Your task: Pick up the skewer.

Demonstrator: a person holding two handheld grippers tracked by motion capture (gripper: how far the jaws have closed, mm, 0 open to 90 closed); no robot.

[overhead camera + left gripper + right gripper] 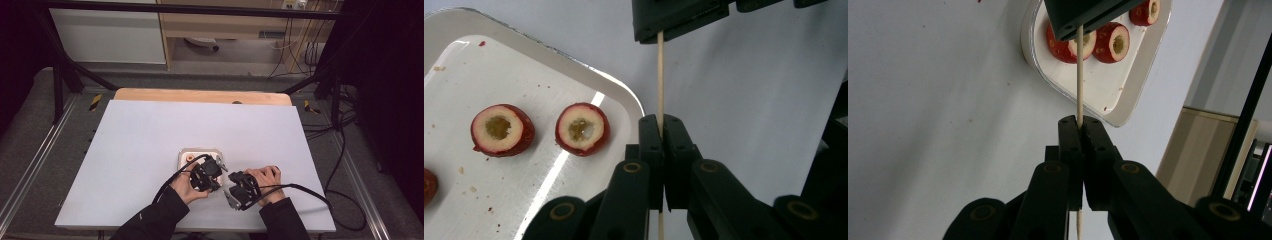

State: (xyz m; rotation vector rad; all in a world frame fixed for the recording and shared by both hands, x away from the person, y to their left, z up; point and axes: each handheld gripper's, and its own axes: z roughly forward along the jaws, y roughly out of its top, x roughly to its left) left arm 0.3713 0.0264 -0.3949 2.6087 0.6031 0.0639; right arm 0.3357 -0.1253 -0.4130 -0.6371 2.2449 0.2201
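Pale table sheet (150, 150) carries a white tray (454, 30) of cored red fruit (582, 129), while left gripper (663, 131) and right gripper (1081, 131) both clench one thin wooden skewer (660, 75). With two rigid grips on it, any twist or pull apart could snap the skewer, or let it slip from one pair of jaws

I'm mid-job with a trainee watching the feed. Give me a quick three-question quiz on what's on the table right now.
1. True or false: both the left claw and the right claw are shut on the same wooden skewer.
2. Multiple choice: the cored red fruit pieces lie A) on the bare table, B) on the white tray, C) threaded on the skewer.
3. Fill in: in the high view, the tray lies just ______ the left claw, farther from the person.

Key: 1 true; 2 B; 3 beyond.
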